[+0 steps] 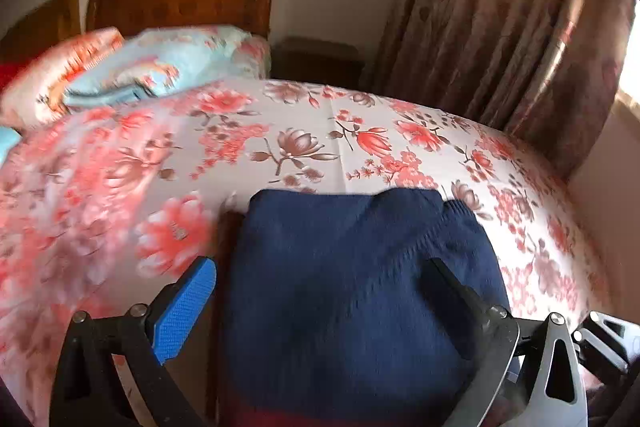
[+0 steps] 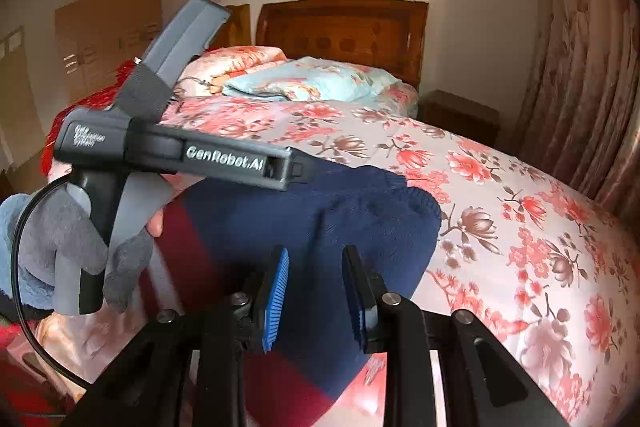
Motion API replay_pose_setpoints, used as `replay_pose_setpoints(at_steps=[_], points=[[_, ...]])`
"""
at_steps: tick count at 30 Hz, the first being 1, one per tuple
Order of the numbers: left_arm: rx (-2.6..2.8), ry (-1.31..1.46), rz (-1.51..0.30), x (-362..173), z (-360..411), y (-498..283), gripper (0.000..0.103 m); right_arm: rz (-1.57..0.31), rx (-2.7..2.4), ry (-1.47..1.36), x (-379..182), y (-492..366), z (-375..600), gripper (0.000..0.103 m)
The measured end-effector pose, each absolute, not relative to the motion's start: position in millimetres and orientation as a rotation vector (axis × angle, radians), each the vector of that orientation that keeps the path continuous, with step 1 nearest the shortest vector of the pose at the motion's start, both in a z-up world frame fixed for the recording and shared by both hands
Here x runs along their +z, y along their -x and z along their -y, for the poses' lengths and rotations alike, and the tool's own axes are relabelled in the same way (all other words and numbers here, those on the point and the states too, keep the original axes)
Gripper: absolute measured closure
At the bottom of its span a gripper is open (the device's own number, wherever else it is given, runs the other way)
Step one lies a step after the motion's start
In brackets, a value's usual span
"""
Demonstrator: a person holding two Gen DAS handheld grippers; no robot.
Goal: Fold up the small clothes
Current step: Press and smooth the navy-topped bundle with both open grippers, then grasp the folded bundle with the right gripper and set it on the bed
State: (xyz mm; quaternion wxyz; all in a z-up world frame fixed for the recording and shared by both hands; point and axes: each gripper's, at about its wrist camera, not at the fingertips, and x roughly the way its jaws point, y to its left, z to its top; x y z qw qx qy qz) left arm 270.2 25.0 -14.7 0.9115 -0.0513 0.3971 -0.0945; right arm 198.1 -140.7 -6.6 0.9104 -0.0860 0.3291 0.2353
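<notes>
- The right gripper (image 2: 316, 267) points down at the bed with its blue-padded fingers (image 2: 276, 297) a narrow gap apart; navy knit shows through the gap, and no pad visibly presses it.
- The left gripper (image 1: 324, 283) has its fingers spread wide, one either side of the garment; whether the far pad touches the cloth cannot be told.
- A gloved left hand (image 2: 80, 247) in a fuzzy blue sleeve grips that tool's handle, seen from the right wrist view.
- The navy knitted sweater (image 2: 312, 219), with a dark red band (image 2: 180, 239) lower down, lies bunched on the near part of the floral bedsheet (image 1: 304, 131).
- Beyond: folded quilts (image 2: 304, 83), wooden headboard (image 2: 344, 27), nightstand (image 2: 460, 111), floral curtain (image 1: 508, 19).
</notes>
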Motion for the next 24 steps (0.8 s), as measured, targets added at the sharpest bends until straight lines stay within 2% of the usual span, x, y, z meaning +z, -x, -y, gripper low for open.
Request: replay_pose_setpoints(at_steps=[3,5,11,17,24], points=[[-0.157,0.030,-0.839,-30,-20,-258,0.000,-0.726,0.498,0.189,-23,-189,140,0.074],[-0.159,0.027,-0.886,-44,-21,-256,0.000,-0.694,0.482,0.194,-29,-182,142,0.074],[-0.146,0.031,-0.800,-29,-26,-223,0.000,-0.669,0.458,0.193,-9,-160,144,0.075],[-0.150,0.007,-0.824,-37,-25,-197,0.000,-0.764,0.431,0.173,-40,-146,141,0.074],[-0.144,0.022,-0.712,-7,-34,-152,0.000,-0.674,0.396,0.120,-6,-113,153,0.075]])
